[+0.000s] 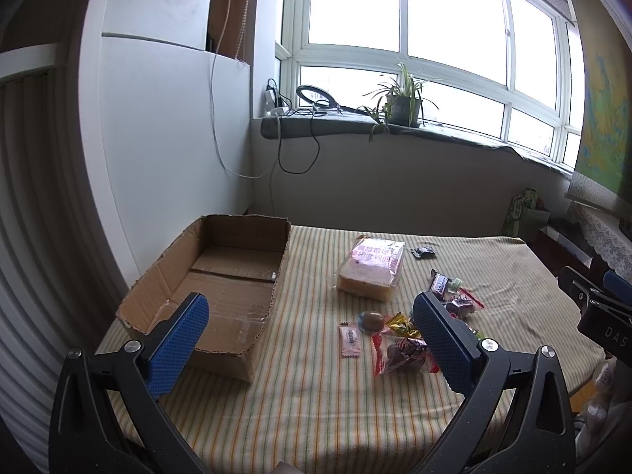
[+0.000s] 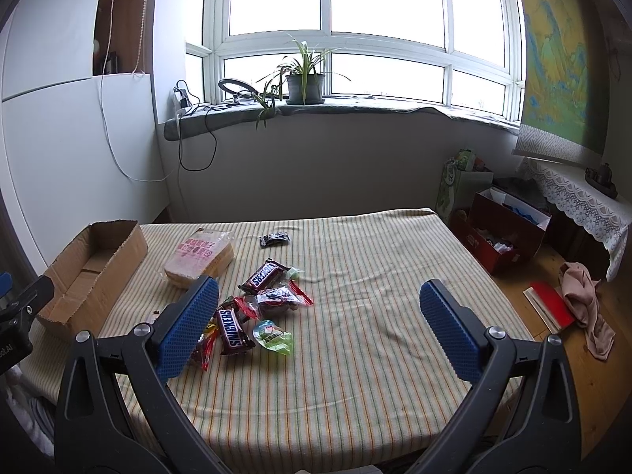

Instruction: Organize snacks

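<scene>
Snickers bars [image 2: 234,331] lie loose while left gripper [image 1: 312,339] and right gripper [image 2: 320,326] gape, holding nothing.

Tablecloth [image 2: 355,316] is cream with thin green and orange stripes. Box [image 1: 221,276] is plain brown cardboard, gripper pads [image 2: 189,324] bright blue and dimpled.

You are looking at an open brown cardboard box [image 1: 221,276] sitting empty, a clear-wrapped sliced cake pack [image 1: 373,268] lying just beside it, and small colourful wrapped snacks [image 2: 260,308] lying scattered nearby.
</scene>
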